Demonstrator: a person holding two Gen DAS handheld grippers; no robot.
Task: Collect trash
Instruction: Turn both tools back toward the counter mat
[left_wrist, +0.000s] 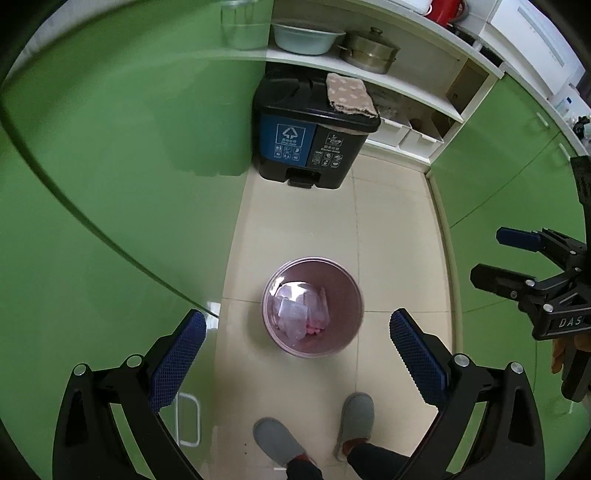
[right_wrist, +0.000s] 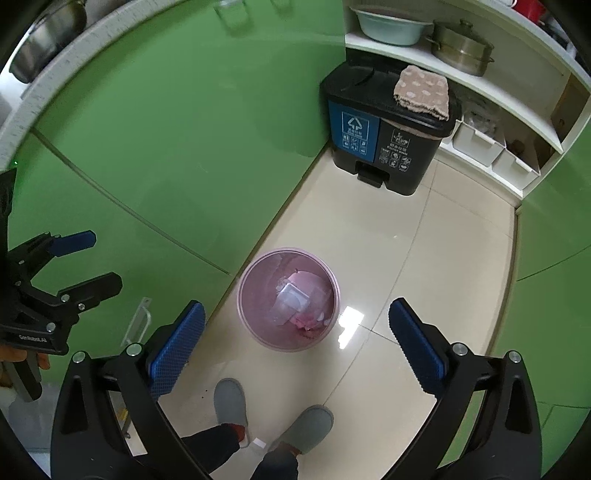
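A narrow kitchen aisle of pale floor tiles (left_wrist: 391, 229) runs between glossy green cabinets (left_wrist: 110, 177). A small pink wastebasket (left_wrist: 313, 306) stands on the floor just ahead of the person's grey slippers (right_wrist: 229, 402), with clear plastic wrapping and pink scraps (right_wrist: 295, 302) in its bottom. At the far end sits a two-compartment pedal bin (left_wrist: 314, 136), a folded cloth (left_wrist: 349, 92) on its lid. The left gripper (left_wrist: 297, 347) and right gripper (right_wrist: 295, 338) hang above the basket, jaws spread wide and empty, probably poised to lift it.
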